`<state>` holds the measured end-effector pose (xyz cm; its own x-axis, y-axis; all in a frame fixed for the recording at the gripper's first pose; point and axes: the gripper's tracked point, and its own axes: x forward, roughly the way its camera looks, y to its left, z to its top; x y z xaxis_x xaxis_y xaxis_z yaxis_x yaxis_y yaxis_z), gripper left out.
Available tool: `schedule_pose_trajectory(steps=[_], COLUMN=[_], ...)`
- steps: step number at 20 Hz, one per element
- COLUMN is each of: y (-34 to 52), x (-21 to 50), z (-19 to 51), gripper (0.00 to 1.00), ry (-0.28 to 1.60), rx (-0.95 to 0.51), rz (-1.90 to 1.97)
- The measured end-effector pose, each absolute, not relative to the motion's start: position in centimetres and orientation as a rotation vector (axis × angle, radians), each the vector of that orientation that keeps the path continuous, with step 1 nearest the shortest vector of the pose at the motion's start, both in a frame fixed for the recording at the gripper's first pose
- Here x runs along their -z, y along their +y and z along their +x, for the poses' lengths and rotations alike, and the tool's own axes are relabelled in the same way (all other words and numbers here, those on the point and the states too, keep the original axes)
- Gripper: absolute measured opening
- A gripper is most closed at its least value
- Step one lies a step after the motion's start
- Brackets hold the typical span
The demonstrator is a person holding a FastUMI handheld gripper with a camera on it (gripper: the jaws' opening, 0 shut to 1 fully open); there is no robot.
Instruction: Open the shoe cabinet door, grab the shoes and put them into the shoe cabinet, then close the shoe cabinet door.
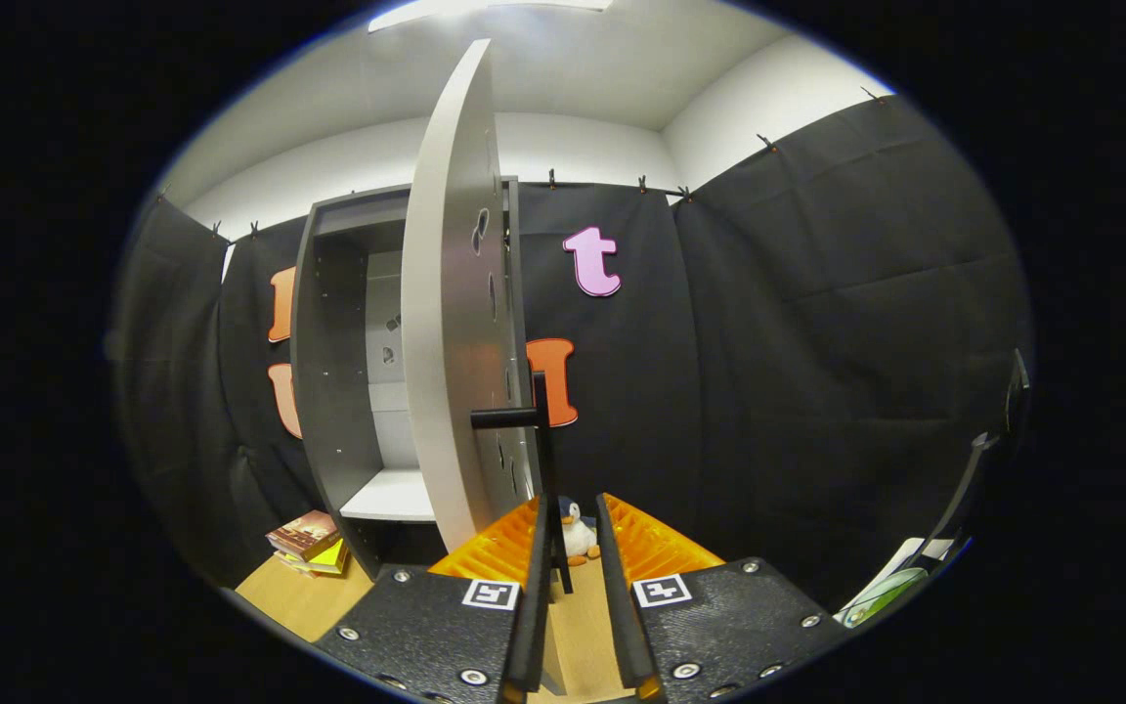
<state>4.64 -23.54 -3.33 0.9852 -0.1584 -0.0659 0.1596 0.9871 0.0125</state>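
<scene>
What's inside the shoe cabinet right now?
Past the open door, the shoe cabinet shows one pale shelf, bare where visible, no shoes on it. The door covers the interior's right part. The gripper has its fingers around the door's black handle.

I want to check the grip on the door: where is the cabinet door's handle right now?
In the gripper view, the black handle stands out from the open door, its bar running down between the gripper fingers, just in front of the penguin toy.
</scene>
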Motion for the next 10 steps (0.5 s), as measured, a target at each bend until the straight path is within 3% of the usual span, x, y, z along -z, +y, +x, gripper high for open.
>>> schedule_pose_trajectory(steps=[10], y=[-26.5], x=[2.5], z=[2.6], gripper=[0.53], ry=[0.040], rx=[0.238], rz=[0.015])
